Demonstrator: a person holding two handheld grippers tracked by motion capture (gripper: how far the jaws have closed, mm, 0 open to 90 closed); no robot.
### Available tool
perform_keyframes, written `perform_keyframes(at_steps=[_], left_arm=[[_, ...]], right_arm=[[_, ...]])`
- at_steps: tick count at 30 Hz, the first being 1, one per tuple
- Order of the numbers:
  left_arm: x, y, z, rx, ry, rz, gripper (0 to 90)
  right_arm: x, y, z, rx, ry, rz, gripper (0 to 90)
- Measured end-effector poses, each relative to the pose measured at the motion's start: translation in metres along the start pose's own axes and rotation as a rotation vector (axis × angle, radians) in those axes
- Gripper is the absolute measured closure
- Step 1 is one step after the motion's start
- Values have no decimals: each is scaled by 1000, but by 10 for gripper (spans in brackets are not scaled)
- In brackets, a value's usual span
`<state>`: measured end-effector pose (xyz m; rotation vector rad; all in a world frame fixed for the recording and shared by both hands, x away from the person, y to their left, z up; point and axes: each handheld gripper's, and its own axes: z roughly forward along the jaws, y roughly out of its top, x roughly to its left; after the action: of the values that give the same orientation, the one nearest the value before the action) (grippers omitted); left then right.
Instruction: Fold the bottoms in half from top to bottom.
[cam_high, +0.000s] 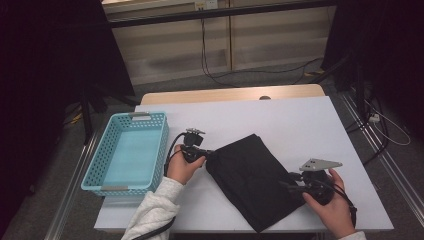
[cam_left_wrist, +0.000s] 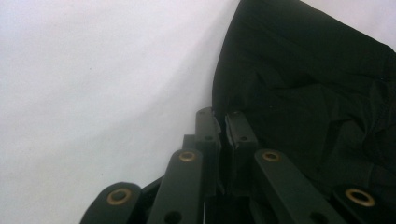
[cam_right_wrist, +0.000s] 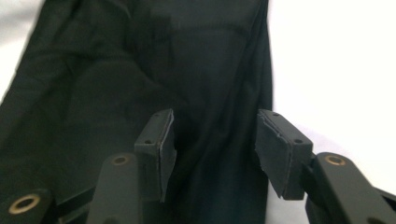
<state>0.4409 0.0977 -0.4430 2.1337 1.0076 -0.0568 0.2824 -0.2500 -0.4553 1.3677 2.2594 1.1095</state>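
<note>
Black cloth (cam_high: 252, 180) half-folded near the table's front edge, one end pinched, the other about to be.

Soft, matte and creased, the fabric lies as a slanted rectangle on the smooth white table (cam_high: 300, 125), running from its front edge toward the middle. At the cloth's front right edge the right gripper (cam_high: 290, 186) has its jaws still apart, rubbery pads straddling a fold but not yet pressing it. At the cloth's left corner the left gripper (cam_high: 206, 154) is closed tight on the hem. By my reckoning a fold is being set up, with the lift and stowing still to come. Farther off, by the table's left edge, a turquoise perforated plastic basket (cam_high: 107, 150) waits with nothing in it.
</note>
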Motion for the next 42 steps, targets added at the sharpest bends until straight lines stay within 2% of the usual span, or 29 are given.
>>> perform_keyframes(at_steps=[3, 4, 5, 6, 8, 9, 10, 11, 12, 15, 17, 19, 21, 22, 24, 28, 30, 32, 33, 34, 35, 36, 38, 40, 42], left_arm=[[0, -1, 0, -4, 5, 1, 850], [1, -1, 0, -4, 4, 2, 850], [1, -1, 0, -4, 4, 2, 850], [1, -1, 0, -5, 2, 1, 850], [0, 0, 0, -4, 4, 1, 850], [0, 0, 0, -5, 4, 1, 850], [-1, 0, 0, -5, 6, 6, 851], [-1, 0, 0, -5, 6, 6, 850], [-1, 0, -1, -11, 3, 8, 850], [-1, 1, -1, -11, 2, 7, 851], [-2, 1, 0, -15, -1, 6, 852], [-3, 2, 0, -17, 5, 10, 853], [-2, 2, 0, -21, 2, 7, 853], [0, 2, 1, -17, 9, 7, 854], [2, 2, 1, -14, 9, 5, 854], [3, 0, 1, -19, 9, -5, 842], [3, -1, 0, -26, 11, -3, 771], [3, -2, -3, -32, 25, 4, 743], [3, -3, -5, -37, 33, 3, 687], [3, -3, -6, -55, 37, -1, 514], [4, -4, -8, -64, 39, -8, 514], [2, -7, -10, -73, 38, -5, 432], [2, -9, -10, -69, 42, 3, 405], [0, -17, -7, -55, 51, 15, 336], [-1, -20, -5, -49, 47, 17, 333]], right_arm=[[0, -2, 4, 29, 3, 11, 527], [-1, -2, 3, 32, 5, 21, 594], [-1, -2, 3, 32, 5, 21, 594], [-1, -1, 3, 37, 5, 31, 664], [-3, -1, 2, 33, 44, 44, 825], [-3, -1, 2, 33, 44, 44, 825], [-3, 1, 0, 35, 35, 36, 862], [-3, 1, 0, 35, 35, 36, 862], [-5, 5, -5, 6, 26, 31, 864], [-11, 7, -9, -2, 32, 49, 866], [-15, 5, -8, 4, 10, 48, 866], [-19, 3, -7, 7, 13, 61, 866], [-22, 3, -8, -18, 5, 74, 866], [-22, 3, -8, -13, 19, 78, 866], [-20, 2, -6, -6, 8, 60, 865], [-20, 3, -5, -18, 13, 54, 862], [-19, 2, -4, -14, 14, 51, 860], [-19, 1, -4, -10, 14, 45, 860], [-19, 1, -4, -8, 14, 45, 858], [-20, 1, -4, -11, 15, 47, 858], [-20, 1, -4, -11, 15, 47, 858], [-19, 1, -4, -13, 13, 43, 858], [-19, 1, -4, -12, 12, 41, 858], [-18, 0, -3, -9, 10, 41, 856], [-18, 0, -3, -9, 10, 38, 856]])
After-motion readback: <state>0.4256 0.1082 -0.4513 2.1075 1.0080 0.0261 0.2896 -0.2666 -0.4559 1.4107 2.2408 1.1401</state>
